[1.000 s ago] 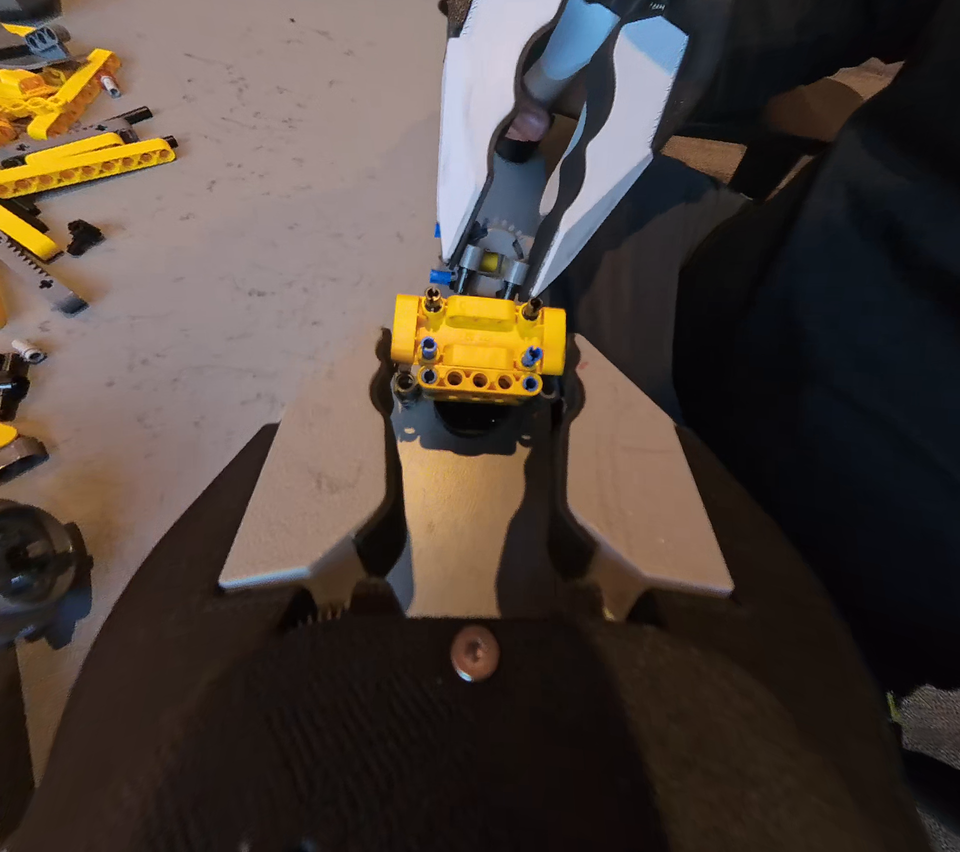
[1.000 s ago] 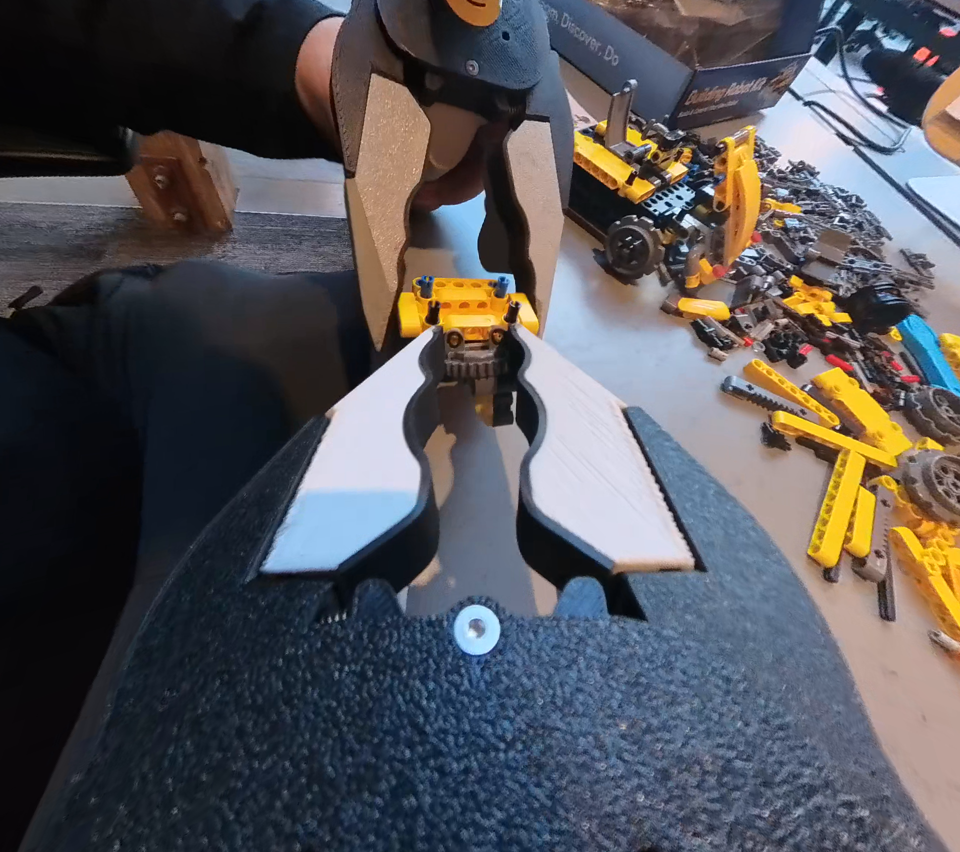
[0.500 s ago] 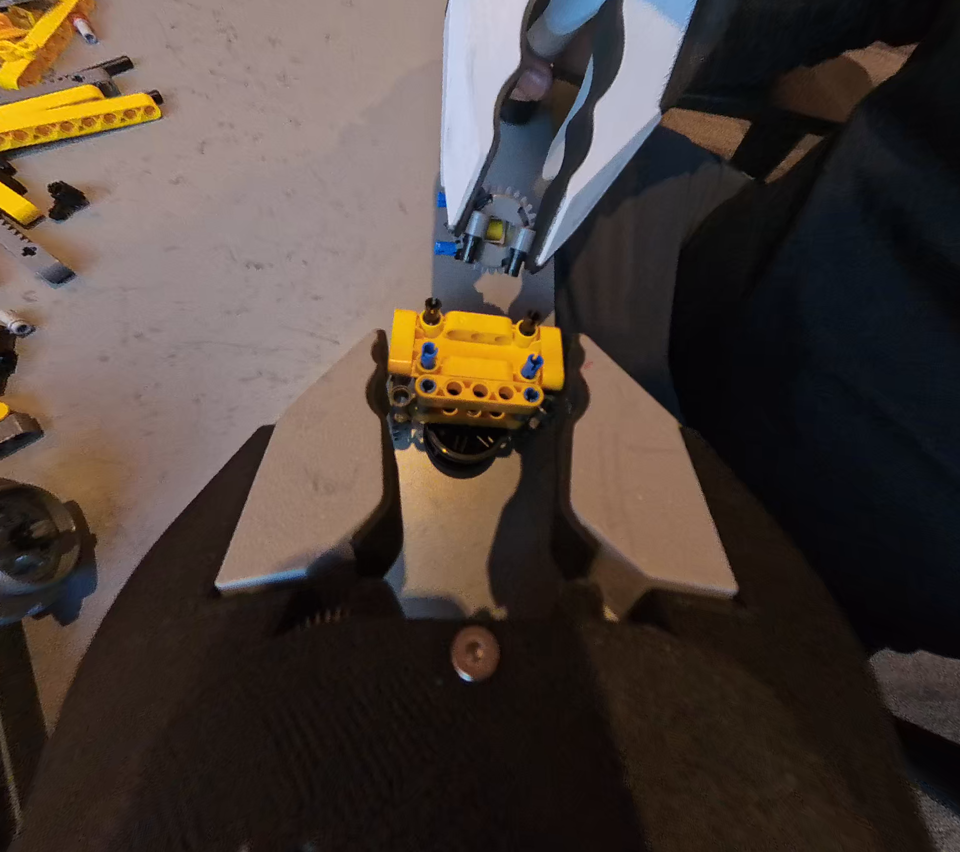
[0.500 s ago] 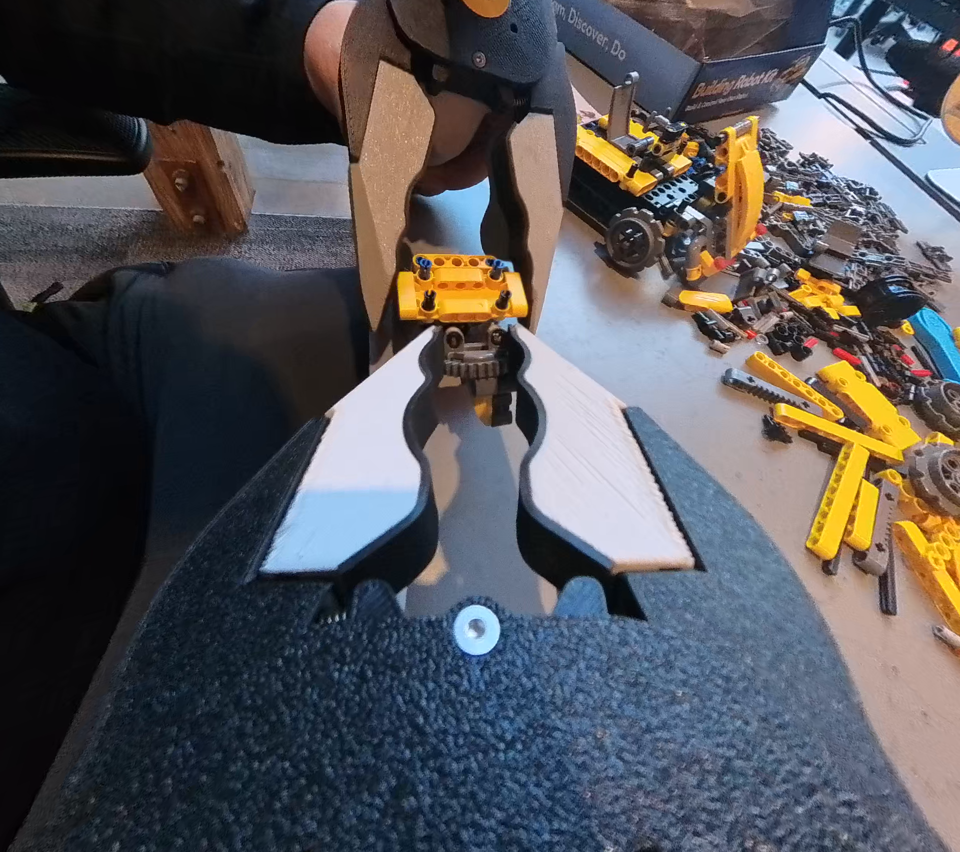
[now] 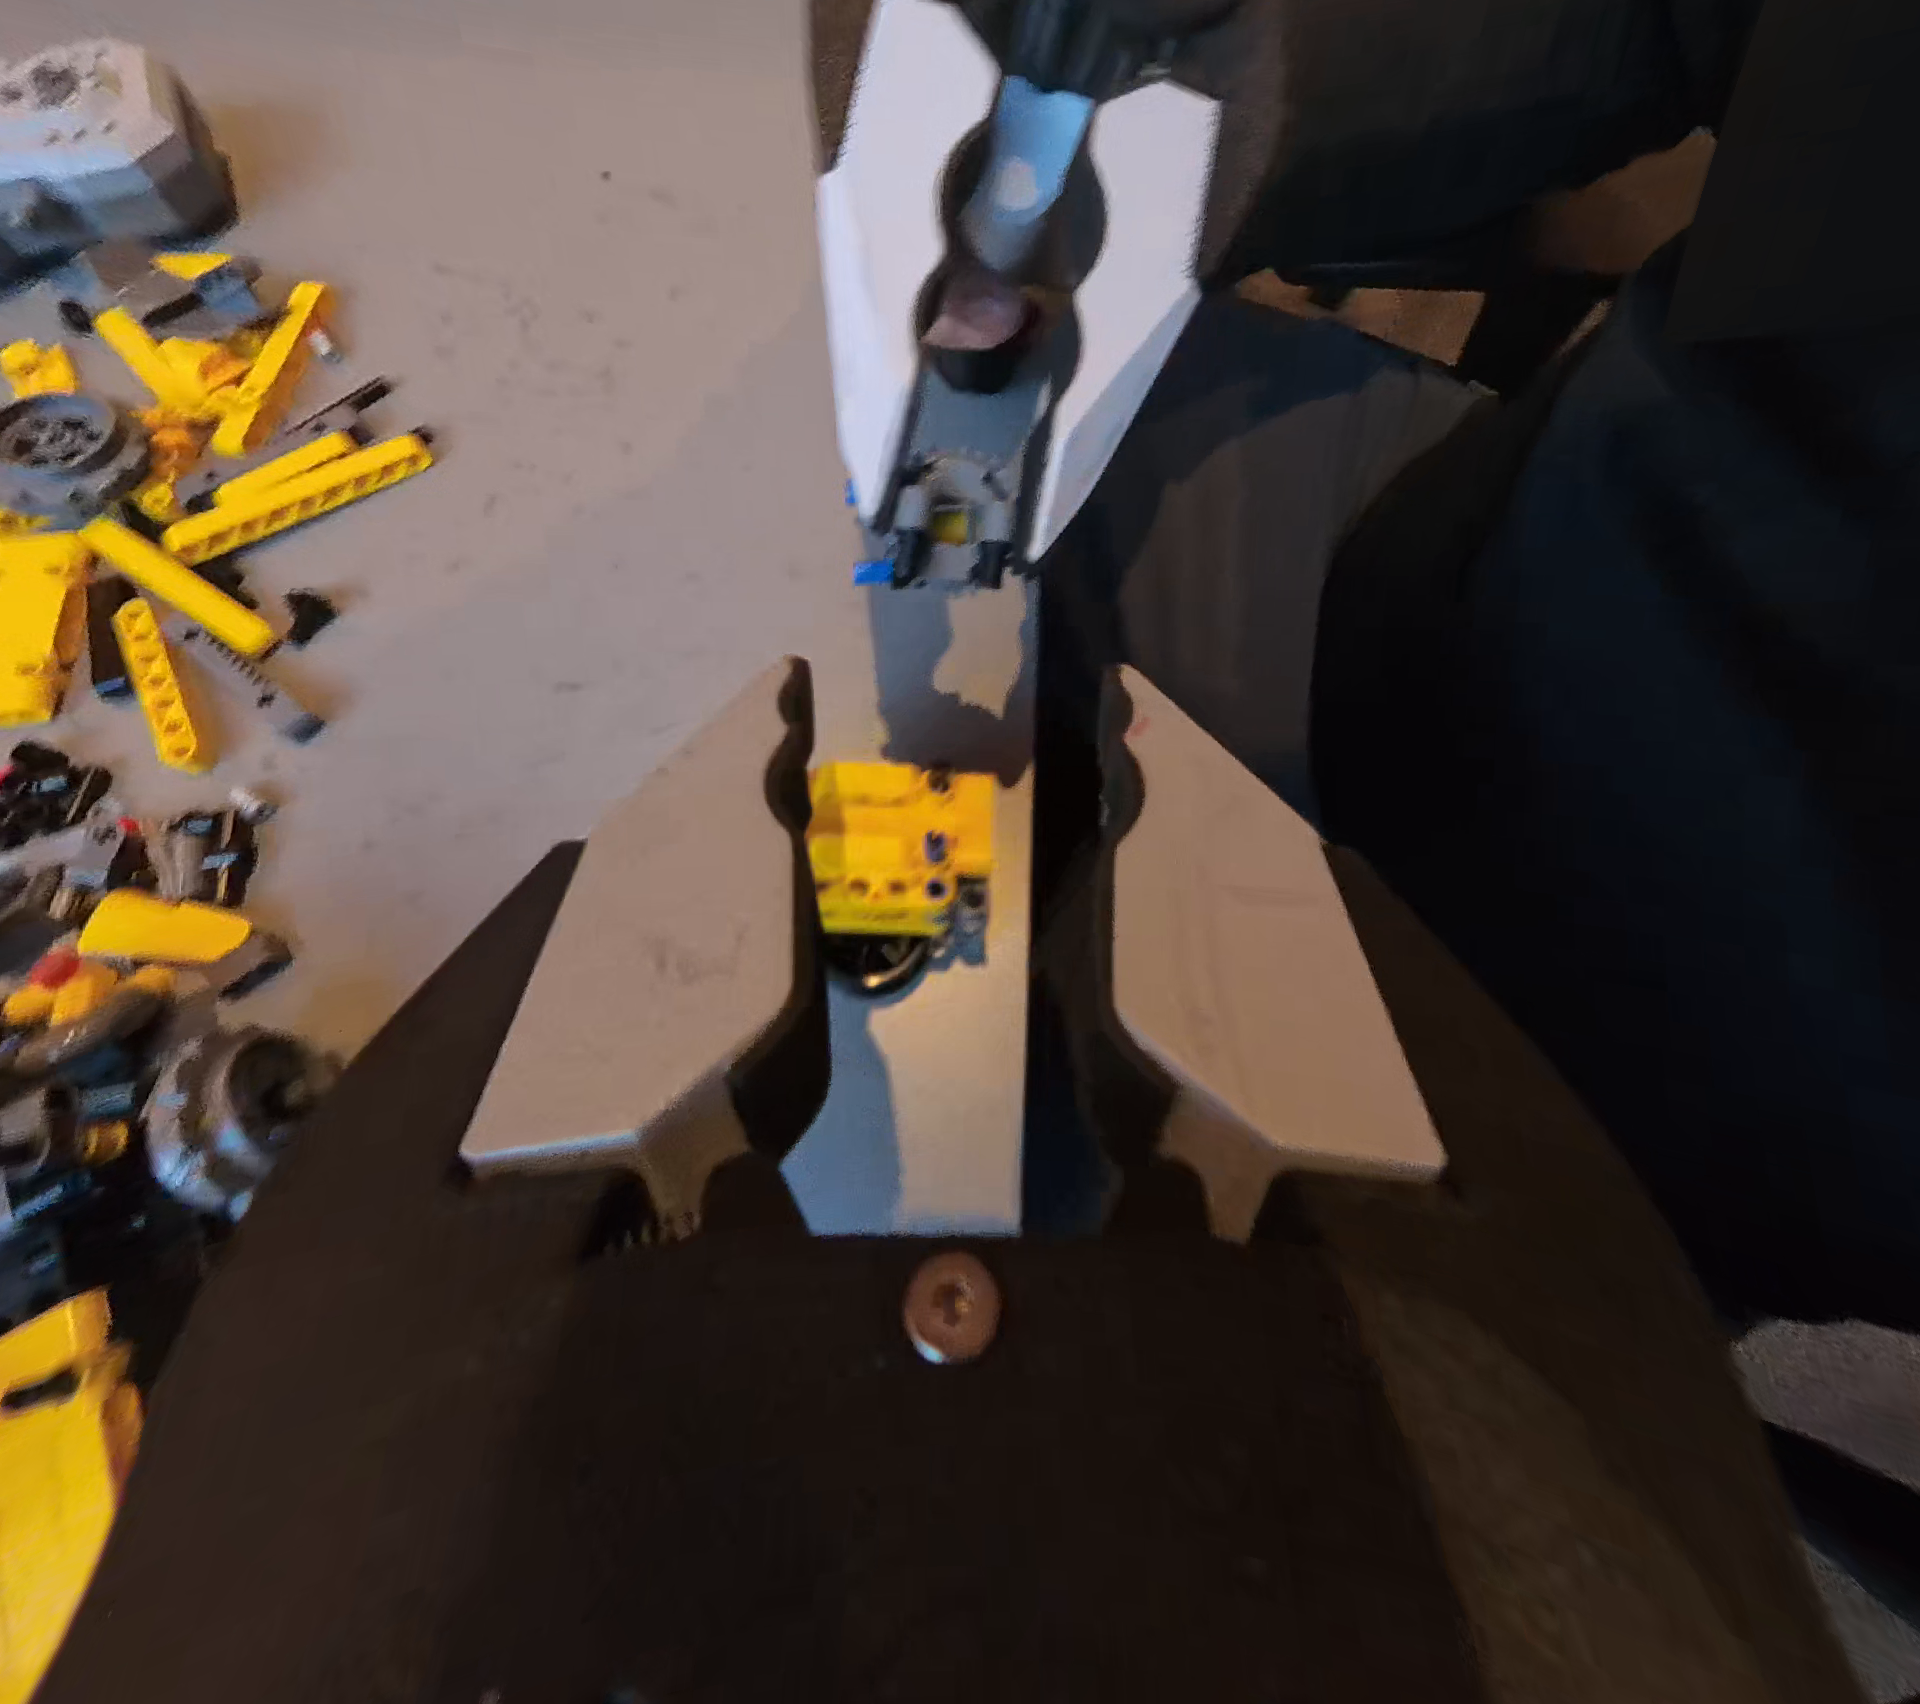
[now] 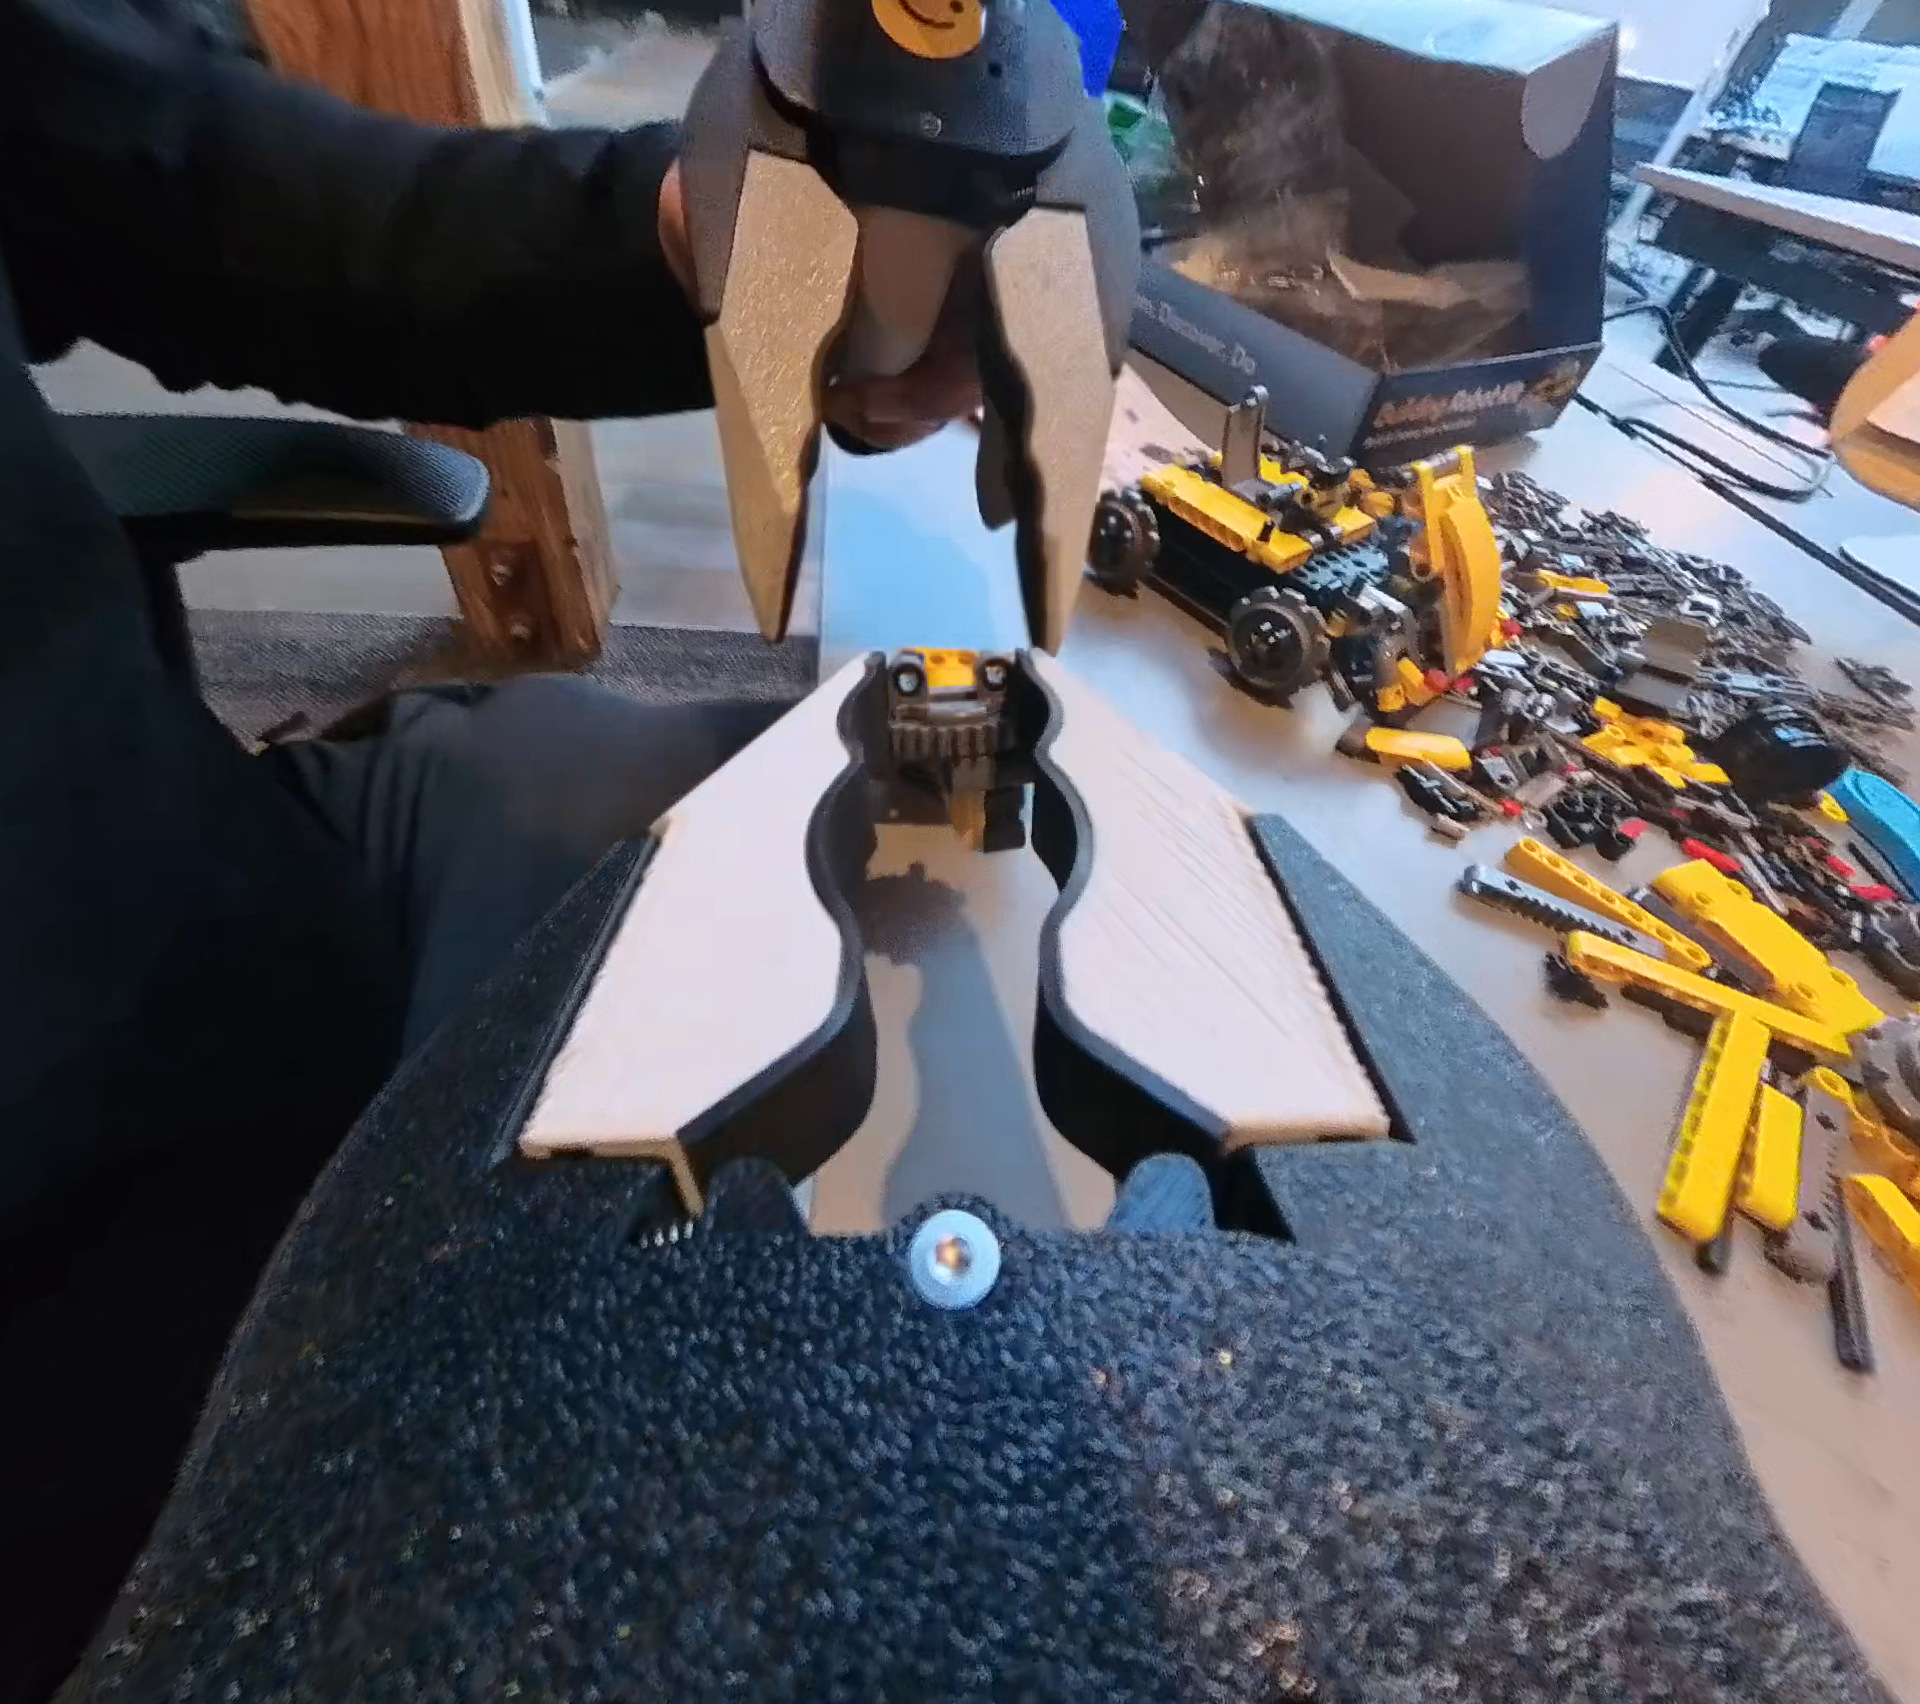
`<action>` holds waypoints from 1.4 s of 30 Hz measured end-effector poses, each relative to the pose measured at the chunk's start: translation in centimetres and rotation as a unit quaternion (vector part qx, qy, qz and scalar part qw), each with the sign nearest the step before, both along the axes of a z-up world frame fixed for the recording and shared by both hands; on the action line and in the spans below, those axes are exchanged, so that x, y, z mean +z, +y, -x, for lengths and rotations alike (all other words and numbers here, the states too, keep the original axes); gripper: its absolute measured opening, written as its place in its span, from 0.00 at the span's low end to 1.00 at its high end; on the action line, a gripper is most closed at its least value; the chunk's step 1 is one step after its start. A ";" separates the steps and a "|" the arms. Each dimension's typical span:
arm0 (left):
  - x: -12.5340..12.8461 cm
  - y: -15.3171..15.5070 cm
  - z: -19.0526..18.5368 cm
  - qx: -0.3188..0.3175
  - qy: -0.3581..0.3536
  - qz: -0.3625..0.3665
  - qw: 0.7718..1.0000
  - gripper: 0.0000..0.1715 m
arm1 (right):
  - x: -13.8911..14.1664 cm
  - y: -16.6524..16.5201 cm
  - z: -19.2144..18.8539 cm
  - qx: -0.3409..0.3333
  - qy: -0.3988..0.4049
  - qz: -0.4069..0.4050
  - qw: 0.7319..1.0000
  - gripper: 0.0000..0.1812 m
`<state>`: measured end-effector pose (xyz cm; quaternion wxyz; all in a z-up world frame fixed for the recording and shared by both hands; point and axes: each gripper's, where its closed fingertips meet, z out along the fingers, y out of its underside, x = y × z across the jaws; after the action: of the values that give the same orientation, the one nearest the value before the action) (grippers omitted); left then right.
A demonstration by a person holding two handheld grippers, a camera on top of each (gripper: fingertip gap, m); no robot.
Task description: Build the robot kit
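Gripping grey gear piece (image 6: 951, 724), right claw (image 6: 951, 667), left claw (image 5: 951, 781) spread over yellow block (image 5: 899, 854)

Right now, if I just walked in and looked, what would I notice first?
Probably the two grippers facing each other at the table's edge. The right gripper is pinching a little grey and yellow toy gear assembly in its fingers, while the left gripper is wide open above a small yellow brick block. Beside them sits a yellow and black toy digger with loose bricks scattered around it.
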<state>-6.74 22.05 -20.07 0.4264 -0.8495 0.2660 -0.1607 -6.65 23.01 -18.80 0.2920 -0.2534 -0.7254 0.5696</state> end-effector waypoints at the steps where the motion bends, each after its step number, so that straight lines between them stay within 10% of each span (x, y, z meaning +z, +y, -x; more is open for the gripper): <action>1: 0.2 0.1 -0.9 -0.013 -0.001 0.003 1.000 0.30 | 0.4 -0.1 -0.2 0.007 0.005 0.011 1.000 0.13; 9: 1.6 2.3 -3.7 -0.029 -0.081 -0.035 0.996 0.31 | 4.4 -0.5 -1.8 0.055 0.052 0.126 0.989 0.13; 16: 2.7 3.6 -4.4 0.004 -0.126 -0.076 0.989 0.12 | 5.8 0.2 -2.2 0.072 0.047 0.218 0.972 0.13; 31: -0.2 2.6 -3.4 0.001 -0.030 -0.018 0.999 0.07 | 3.3 0.1 -2.4 0.071 0.019 0.001 0.997 0.13; 42: -0.4 2.1 -3.0 -0.021 0.045 -0.057 0.997 0.06 | 3.1 -0.8 -2.3 0.109 -0.011 0.048 0.993 0.14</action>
<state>-3.77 24.18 -20.46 0.4583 -0.8242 0.3115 -0.1162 -4.34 22.22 -15.72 0.2081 -0.1929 -0.7237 0.6291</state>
